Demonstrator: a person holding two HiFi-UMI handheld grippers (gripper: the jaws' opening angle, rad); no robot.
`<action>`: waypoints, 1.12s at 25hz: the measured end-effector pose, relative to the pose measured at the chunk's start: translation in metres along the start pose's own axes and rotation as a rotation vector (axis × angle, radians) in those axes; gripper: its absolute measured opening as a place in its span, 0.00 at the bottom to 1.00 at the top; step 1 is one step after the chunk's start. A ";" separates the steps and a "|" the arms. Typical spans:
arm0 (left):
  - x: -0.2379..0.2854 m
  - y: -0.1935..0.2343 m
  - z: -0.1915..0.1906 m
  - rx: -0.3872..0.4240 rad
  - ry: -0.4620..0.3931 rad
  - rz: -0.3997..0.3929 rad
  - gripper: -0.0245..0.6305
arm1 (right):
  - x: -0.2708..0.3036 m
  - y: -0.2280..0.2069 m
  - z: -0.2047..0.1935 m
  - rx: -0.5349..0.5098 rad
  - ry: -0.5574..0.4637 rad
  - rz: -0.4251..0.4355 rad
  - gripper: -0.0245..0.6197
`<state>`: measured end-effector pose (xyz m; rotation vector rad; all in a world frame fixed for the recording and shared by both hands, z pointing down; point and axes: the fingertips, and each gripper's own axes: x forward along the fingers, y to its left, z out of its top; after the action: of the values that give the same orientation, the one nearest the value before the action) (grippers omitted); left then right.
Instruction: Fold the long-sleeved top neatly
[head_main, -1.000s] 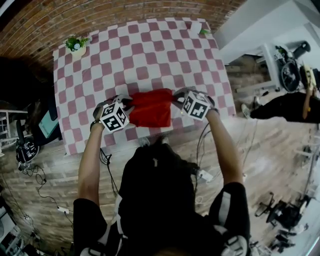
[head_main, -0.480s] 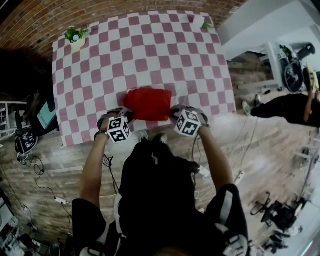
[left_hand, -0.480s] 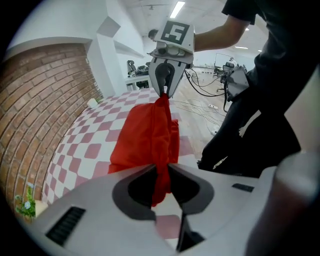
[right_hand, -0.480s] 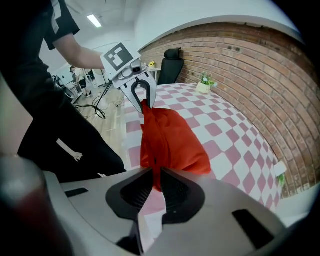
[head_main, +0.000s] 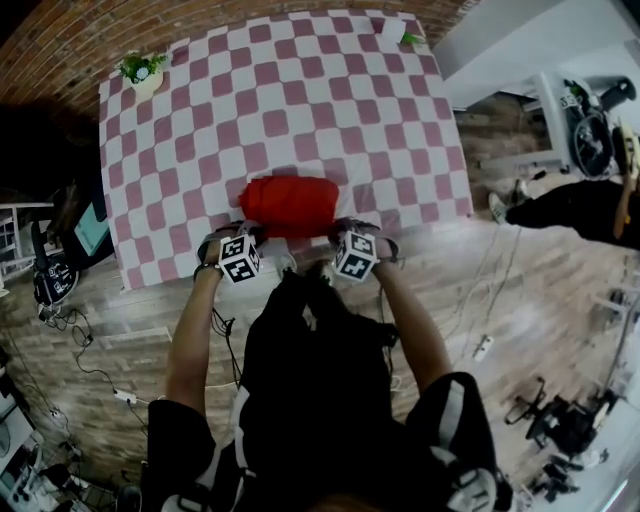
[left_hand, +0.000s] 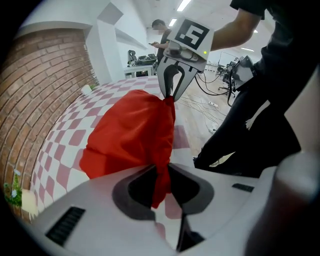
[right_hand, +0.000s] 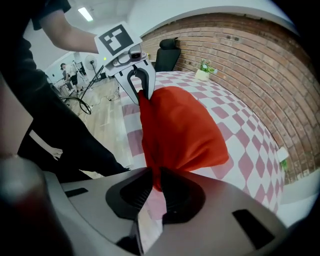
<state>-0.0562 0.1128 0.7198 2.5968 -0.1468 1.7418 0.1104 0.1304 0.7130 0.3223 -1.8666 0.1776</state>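
Observation:
The red long-sleeved top (head_main: 290, 205) lies bunched in a folded bundle near the front edge of the checked table (head_main: 300, 110). My left gripper (head_main: 247, 240) is shut on its near left corner, and my right gripper (head_main: 345, 238) is shut on its near right corner. In the left gripper view the red cloth (left_hand: 135, 135) runs from my jaws (left_hand: 161, 181) across to the other gripper (left_hand: 172, 87). The right gripper view shows the red top (right_hand: 182, 130) stretched from my pinched jaws (right_hand: 154, 184) to the left gripper (right_hand: 137, 85).
A small potted plant (head_main: 142, 70) stands at the table's far left corner, and a small white object (head_main: 395, 30) lies at the far right. Cables trail on the wooden floor (head_main: 100, 330). A person (head_main: 580, 205) lies on the floor at the right.
Both grippers have dropped and pulled back toward the table's front edge with the red top, which now lies lower and flatter on the cloth.

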 end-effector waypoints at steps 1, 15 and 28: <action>0.003 -0.001 -0.001 0.004 0.008 -0.001 0.14 | 0.005 0.002 -0.001 -0.003 0.007 0.001 0.12; -0.070 -0.015 0.042 -0.198 -0.207 0.014 0.33 | -0.070 0.000 0.037 0.283 -0.281 -0.009 0.28; 0.014 0.026 0.030 -0.673 -0.298 0.160 0.11 | 0.010 -0.023 0.042 0.521 -0.218 -0.115 0.15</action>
<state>-0.0259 0.0839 0.7205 2.3330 -0.8049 1.0523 0.0764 0.0955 0.7087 0.8319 -1.9900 0.5722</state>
